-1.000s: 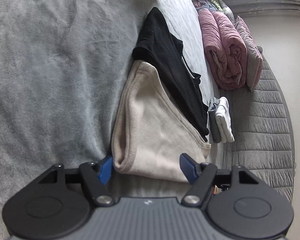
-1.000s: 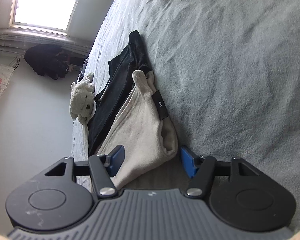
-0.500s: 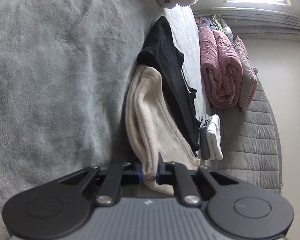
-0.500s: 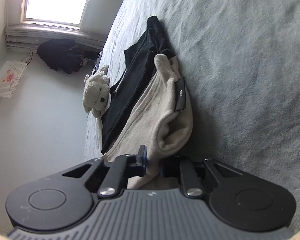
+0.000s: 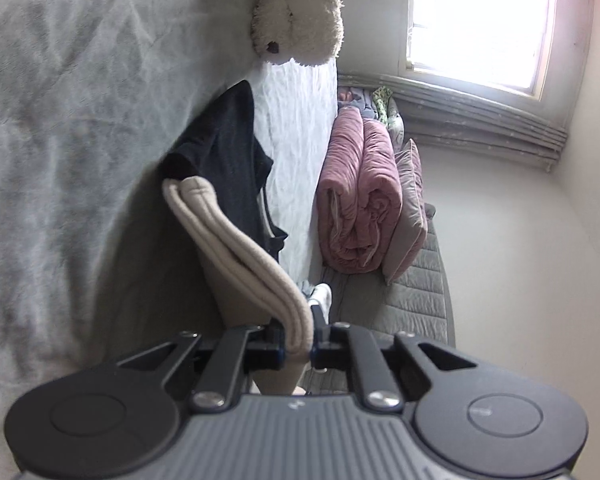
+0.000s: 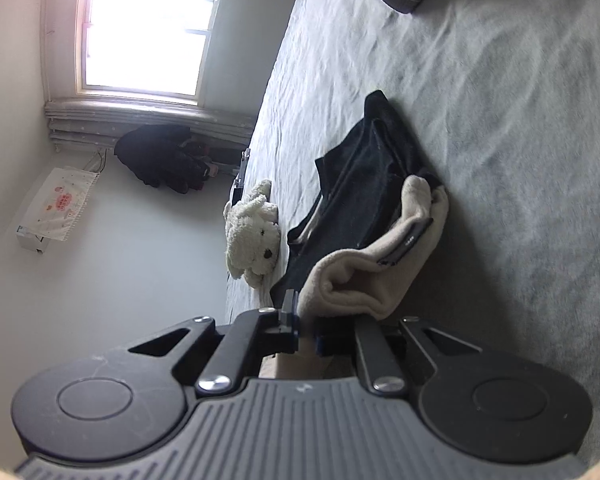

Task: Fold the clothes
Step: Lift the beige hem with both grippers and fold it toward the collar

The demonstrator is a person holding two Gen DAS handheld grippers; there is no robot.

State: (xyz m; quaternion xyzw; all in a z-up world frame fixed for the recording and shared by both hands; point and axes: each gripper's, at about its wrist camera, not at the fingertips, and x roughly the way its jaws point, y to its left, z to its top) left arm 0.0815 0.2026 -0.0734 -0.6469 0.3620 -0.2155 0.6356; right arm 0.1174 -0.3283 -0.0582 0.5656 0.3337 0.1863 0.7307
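The beige fleece garment is only partly folded: it is pinched at 2 places along one edge and raised off the grey blanket, so I judge the fold itself is not yet laid down. The black garment beside it, mid-frame, looks unfolded. The left gripper, at lower centre, has its fingers closed on the beige hem; the right gripper likewise clamps the beige cloth. Both point low along the bed.

Garment lies on dark clothes, plush toy left, all on bed.
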